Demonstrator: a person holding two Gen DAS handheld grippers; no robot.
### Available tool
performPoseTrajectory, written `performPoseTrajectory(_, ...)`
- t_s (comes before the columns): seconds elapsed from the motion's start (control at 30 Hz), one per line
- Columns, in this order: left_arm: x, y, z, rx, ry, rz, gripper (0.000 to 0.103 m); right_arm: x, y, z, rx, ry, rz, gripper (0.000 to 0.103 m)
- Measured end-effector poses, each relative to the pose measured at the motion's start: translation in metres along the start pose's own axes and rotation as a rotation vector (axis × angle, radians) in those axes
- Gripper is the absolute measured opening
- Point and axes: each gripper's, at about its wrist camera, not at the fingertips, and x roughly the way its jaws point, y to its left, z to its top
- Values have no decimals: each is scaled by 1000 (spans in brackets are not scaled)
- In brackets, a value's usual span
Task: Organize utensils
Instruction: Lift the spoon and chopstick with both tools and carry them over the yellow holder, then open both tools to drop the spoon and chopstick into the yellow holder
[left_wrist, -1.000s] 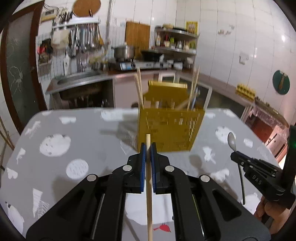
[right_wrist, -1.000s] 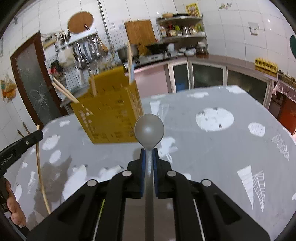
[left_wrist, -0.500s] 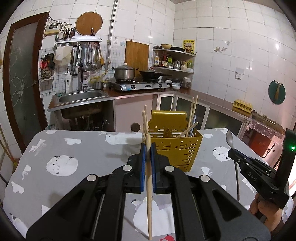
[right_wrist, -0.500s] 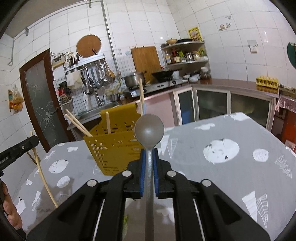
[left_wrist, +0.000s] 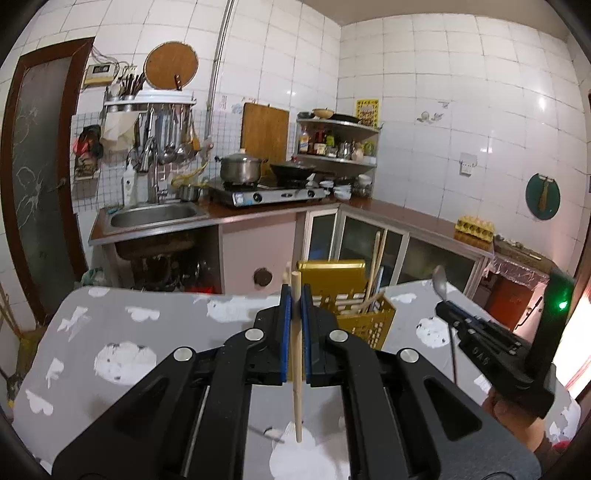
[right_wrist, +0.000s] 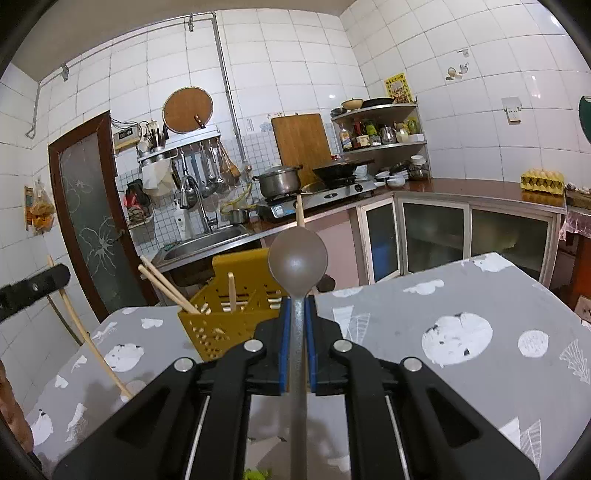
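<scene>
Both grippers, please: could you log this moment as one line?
left gripper: shut on chopstick | right gripper: shut on spoon | yellow utensil basket: on table, holds chopsticks

A table (right_wrist: 424, 306) covered with a grey cloth printed with white round patches and fan-like shapes carries the things. On it, towards the far edge by the kitchen counter, stands a yellow perforated utensil basket (right_wrist: 221, 325) with a raised back panel, several wooden chopsticks (right_wrist: 166, 282) leaning out of its compartments. Something green shows at the near edge, too cut off to name.
</scene>
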Motion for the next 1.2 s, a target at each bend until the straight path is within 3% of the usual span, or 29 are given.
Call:
performPoseTrajectory(0.27,2,-4,43,-15,-59,-28,4,14,-1,23,37,-42,43,8)
performPoseTrajectory(0.47,5,-17,87,9,-148,-24,4,30,3,49,30,-90,70,8)
performPoseTrajectory(0.7,42,-32,116,50,-165,-9,4,63,2,72,53,-132,99,8)
performPoseTrajectory(0.87,83,-35,113,77,-146,14,4,95,-1,72,90,-136,99,8)
performPoseTrajectory(1.2,146,-17,75,65,-61,47,4,126,2,49,52,-188,71,8)
